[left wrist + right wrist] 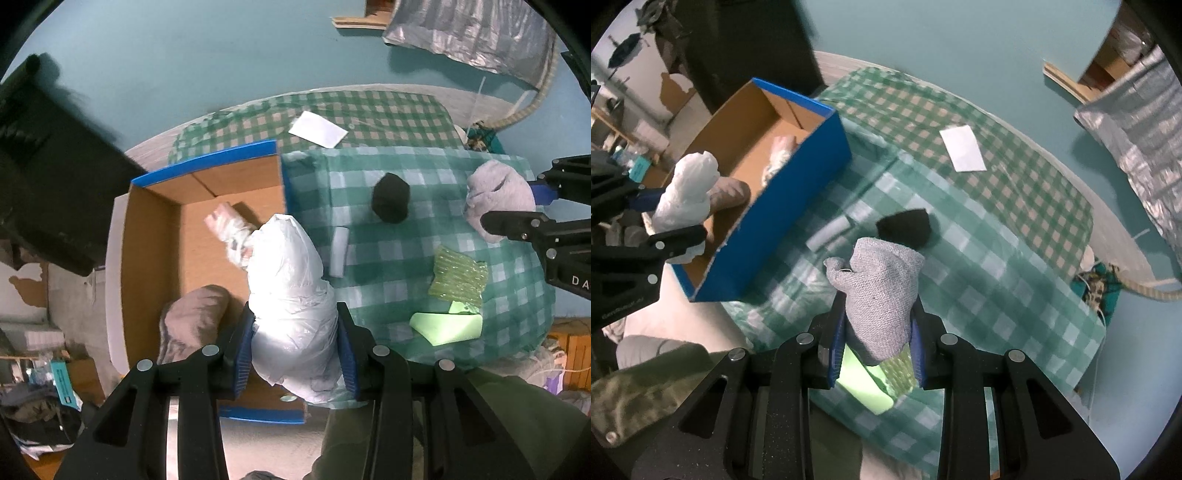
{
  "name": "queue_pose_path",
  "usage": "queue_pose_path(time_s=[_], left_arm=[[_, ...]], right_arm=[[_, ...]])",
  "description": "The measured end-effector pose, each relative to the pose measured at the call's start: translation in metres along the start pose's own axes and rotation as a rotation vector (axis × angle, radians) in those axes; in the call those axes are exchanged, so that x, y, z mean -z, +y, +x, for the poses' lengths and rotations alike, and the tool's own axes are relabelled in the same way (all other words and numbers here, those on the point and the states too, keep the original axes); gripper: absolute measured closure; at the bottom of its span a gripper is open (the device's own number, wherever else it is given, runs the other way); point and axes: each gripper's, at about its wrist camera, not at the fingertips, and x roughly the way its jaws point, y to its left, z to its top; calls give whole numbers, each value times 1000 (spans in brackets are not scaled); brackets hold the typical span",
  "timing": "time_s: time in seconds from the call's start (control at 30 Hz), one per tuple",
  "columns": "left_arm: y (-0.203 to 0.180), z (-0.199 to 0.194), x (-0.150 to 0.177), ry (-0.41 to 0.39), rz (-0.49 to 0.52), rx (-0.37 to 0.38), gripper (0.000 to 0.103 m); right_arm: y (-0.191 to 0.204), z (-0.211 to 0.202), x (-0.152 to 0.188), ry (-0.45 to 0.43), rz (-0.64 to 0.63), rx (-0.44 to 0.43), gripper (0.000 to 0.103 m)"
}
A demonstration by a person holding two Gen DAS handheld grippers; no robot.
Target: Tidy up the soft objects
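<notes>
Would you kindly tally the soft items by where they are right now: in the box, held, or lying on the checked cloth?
In the blue box: 2, brown bundle, pinkish bundle.
Held: 2, white plastic bag, grey knit.
On the cloth: 4, black piece, white roll, green bubble wrap, green foam.
Total: 8

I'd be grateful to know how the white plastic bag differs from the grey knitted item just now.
The white plastic bag is shiny and crinkled; the grey knitted item is matte and woven. The bag hangs over the blue box; the knit is over the checked cloth. Each is pinched in a gripper: left gripper, right gripper.
</notes>
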Motion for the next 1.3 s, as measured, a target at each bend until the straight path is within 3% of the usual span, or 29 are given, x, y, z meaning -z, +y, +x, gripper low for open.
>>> queue_pose_path(time_s=[0.9, 1.3], left_arm=[[99, 16, 12, 34, -186, -47, 62], [141, 36, 15, 66, -255, -42, 62]], right_arm=[[100, 10, -87, -25, -216, -47, 75], [134, 32, -122, -10, -236, -68, 75]])
